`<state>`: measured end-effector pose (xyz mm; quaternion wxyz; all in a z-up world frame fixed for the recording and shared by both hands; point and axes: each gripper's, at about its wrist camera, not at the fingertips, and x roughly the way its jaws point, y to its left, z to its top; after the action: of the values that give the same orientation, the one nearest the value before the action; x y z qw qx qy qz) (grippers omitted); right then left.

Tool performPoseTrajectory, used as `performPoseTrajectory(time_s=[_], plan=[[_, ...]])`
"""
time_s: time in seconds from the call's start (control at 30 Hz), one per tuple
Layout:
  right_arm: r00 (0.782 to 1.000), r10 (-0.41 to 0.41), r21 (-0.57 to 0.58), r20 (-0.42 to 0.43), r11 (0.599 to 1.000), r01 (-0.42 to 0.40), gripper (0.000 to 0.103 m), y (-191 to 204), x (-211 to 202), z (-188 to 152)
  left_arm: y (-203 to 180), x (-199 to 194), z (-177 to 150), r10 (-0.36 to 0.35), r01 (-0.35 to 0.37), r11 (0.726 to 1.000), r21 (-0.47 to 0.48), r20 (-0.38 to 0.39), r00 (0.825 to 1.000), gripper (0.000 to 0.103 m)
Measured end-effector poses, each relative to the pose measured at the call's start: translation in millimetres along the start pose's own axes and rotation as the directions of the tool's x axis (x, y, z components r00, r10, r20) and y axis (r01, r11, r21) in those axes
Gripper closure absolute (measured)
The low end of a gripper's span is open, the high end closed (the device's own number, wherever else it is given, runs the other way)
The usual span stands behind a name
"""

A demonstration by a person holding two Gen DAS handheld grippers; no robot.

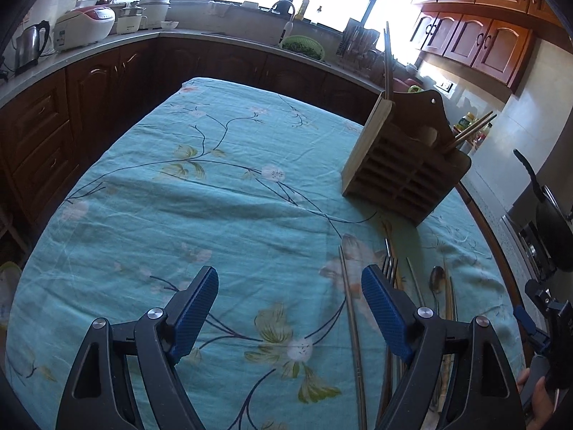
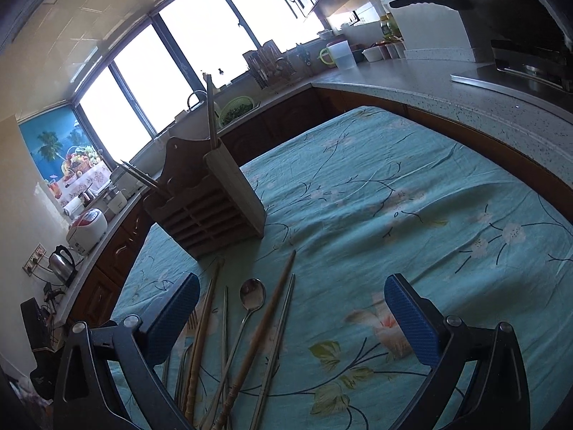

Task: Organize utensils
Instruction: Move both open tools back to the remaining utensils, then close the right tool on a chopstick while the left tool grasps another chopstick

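A wooden utensil holder (image 1: 404, 175) (image 2: 215, 204) stands on the teal floral tablecloth (image 1: 215, 193) (image 2: 394, 208), with chopsticks (image 1: 387, 68) (image 2: 211, 114) sticking up from it. Loose utensils lie in front of it: a metal spoon (image 2: 252, 294) (image 1: 437, 277), a fork (image 1: 390, 267), wooden chopsticks (image 2: 265, 326) and metal chopsticks (image 2: 283, 319) (image 1: 352, 319). My left gripper (image 1: 290, 290) is open over bare cloth, the utensils by its right finger. My right gripper (image 2: 292, 295) is open above the utensils, which lie toward its left finger. Nothing is held.
Dark wooden cabinets and a stone counter (image 2: 465, 89) wrap around the table. On the counter are a rice cooker (image 1: 86, 25), a kettle (image 1: 30, 44), a sink with a green colander (image 1: 304, 46) and a dish rack (image 2: 266, 62). A pan (image 2: 501, 3) sits on the stove at right.
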<state>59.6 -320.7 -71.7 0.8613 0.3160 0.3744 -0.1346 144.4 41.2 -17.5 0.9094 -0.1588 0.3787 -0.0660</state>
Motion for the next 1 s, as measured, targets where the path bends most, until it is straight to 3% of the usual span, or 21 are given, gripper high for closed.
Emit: performPoseTrajectory(time_s=[0.57, 0.63, 0.77, 0.9, 1.0], plan=[[0.998, -0.035, -0.091, -0.057, 0.995, 0.029, 0.001, 18, 18, -9, -23, 25, 3, 0.001, 0.004, 0.998, 0.069, -0.073, 0.997, 0.023], [0.997, -0.044, -0.112, -0.066, 0.993, 0.037, 0.01, 22, 23, -7, -30, 31, 5, 0.001, 0.007, 0.996, 0.09, -0.088, 0.996, 0.029], [0.994, -0.059, -0.135, -0.097, 0.99, 0.045, 0.025, 27, 37, -2, -44, 47, 10, -0.017, 0.036, 0.991, 0.132, -0.145, 0.989, 0.05], [0.988, -0.075, -0.161, -0.137, 0.986, 0.052, 0.044, 34, 57, 4, -55, 63, 17, -0.015, 0.046, 0.985, 0.166, -0.183, 0.983, 0.054], [0.982, -0.098, -0.189, -0.164, 0.98, 0.067, 0.049, 38, 73, 8, -61, 75, 22, -0.015, 0.053, 0.982, 0.179, -0.207, 0.978, 0.058]])
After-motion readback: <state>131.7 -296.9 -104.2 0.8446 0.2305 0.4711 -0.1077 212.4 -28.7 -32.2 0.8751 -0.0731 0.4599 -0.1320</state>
